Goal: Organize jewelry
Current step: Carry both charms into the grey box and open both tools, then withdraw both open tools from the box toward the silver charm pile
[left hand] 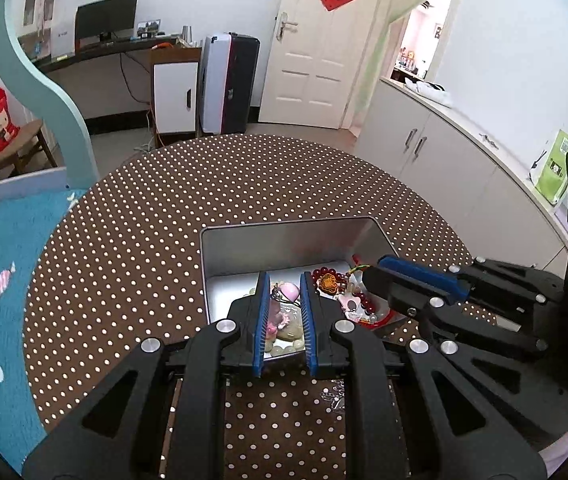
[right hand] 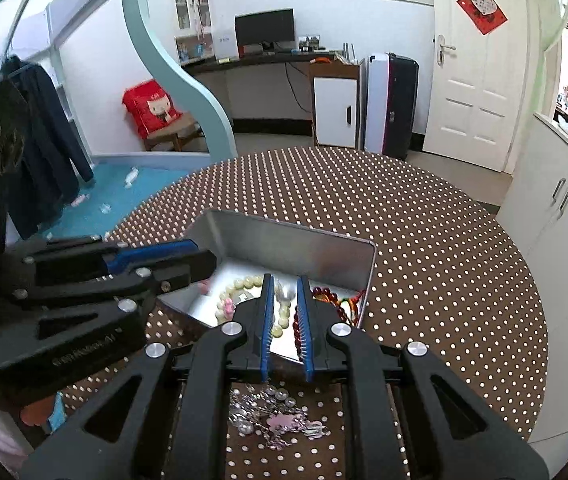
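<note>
Silver trinkets [right hand: 276,412] show only rightward; left gripper [left hand: 284,280] fingers seemingly together, right gripper [right hand: 284,284] parted.

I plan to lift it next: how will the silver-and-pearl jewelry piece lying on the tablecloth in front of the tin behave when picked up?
The silver-and-pearl jewelry piece looks like many loosely linked parts, so it will probably drape and dangle rather than stay stiff. Its round pearls and shiny metal may slip. Spread flat on the polka-dot tablecloth, it seems unlikely to roll.
</note>
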Demonstrator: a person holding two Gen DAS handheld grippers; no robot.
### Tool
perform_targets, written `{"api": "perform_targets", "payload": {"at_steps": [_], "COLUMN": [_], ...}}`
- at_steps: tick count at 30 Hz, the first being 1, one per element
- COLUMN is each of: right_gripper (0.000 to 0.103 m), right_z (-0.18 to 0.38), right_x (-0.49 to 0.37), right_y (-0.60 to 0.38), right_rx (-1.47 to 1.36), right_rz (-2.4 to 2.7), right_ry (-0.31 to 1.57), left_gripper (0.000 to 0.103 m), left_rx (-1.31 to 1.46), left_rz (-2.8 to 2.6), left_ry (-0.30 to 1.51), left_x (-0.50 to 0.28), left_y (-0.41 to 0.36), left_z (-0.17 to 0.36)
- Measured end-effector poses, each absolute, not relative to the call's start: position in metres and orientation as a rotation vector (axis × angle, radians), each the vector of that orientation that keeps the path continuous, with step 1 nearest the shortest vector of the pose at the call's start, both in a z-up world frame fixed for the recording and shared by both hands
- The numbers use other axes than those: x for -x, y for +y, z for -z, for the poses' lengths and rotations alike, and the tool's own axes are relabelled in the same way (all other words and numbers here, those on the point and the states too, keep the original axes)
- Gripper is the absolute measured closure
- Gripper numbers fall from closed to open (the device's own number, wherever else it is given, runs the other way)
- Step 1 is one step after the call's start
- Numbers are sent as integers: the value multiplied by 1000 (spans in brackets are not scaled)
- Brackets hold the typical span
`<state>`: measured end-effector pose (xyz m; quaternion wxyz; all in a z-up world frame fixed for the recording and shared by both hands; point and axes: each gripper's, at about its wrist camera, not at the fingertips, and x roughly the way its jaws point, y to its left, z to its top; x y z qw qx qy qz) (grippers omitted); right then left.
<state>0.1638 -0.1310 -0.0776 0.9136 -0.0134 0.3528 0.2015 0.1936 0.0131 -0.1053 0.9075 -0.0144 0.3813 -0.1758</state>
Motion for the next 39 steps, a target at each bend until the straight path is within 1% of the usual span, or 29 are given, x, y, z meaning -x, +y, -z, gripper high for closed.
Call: {"api": "perform_targets", "payload": {"at_steps": [2,3,4,5,6,18,22,26,35,36,38,39], "right_gripper": [44,39,39,38,37,36,31,23,20,20,20,20], "right_z": [69,64,60,58,56,63,71,85,112,115,120,122], "right_x": [-161,-159,-157,-155,-153,-138,-129,-118,-102,-101,-99,-98], "right_y": [-142,-146,-150,-153,-156,-169,-180,-198,-220,-221,-222,-222], "right_rx": [-21,-26,-19,-11,-9,-8,-11,-33,-85,-89,-88,-88], "right_rz": [-411,-401,-385,-370,-358,-321,-293,-243,-200,-200,-194,-195], "right_ry": [696,678,664,656,653,674,686,709,775,783,796,802], "left_gripper": [86,82,65,52,52,52,52,52,53,55,66,70], "left_rx": [11,11,14,17,15,8,-5,-36,-99,-107,-124,-130], "left_rz": [331,336,346,348,338,344,373,415,454,459,466,469], "left_ry": [790,787,778,764,749,754,787,841,953,960,967,967], "left_x": [-192,-189,-187,-185,-183,-163,-148,-133,-118,-118,-117,-117], "left_y": [14,15,16,18,19,18,10,-9,-40,-44,-51,-54], "left_z": [102,98,95,92,90,90,93,105,146,149,154,156]}}
